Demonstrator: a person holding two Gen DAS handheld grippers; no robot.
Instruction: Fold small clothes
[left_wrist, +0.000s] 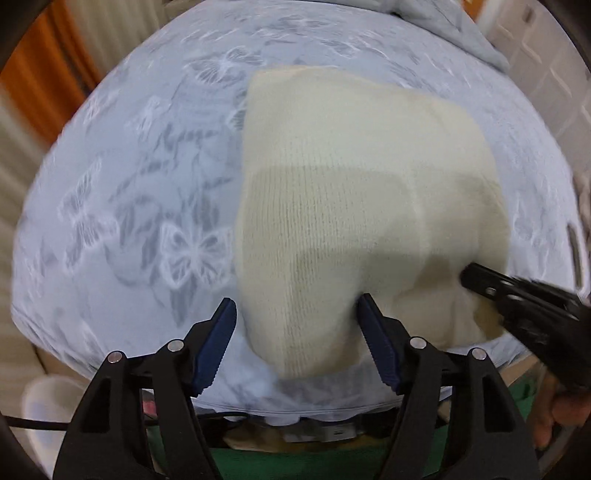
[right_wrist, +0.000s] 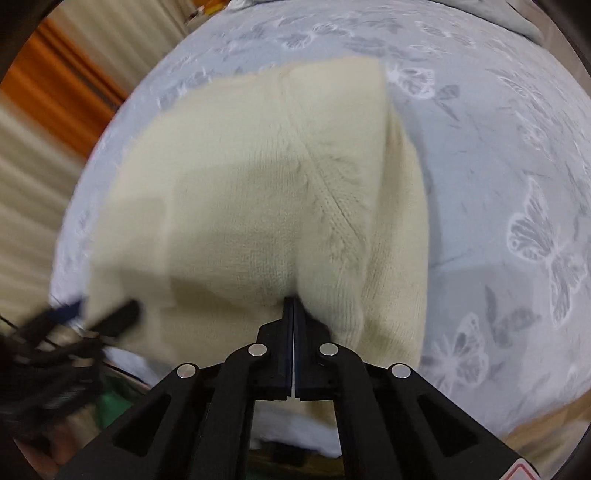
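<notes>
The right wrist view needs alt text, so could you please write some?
The right gripper is shut on the near edge of a cream knitted garment lying on a pale butterfly-print cloth. The left gripper shows blurred at lower left.

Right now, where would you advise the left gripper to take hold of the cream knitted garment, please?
Probably the near left corner of the cream knitted garment, from above. It already lies between the open jaws of the left gripper, level with the near edge that the right gripper appears to pinch.
</notes>
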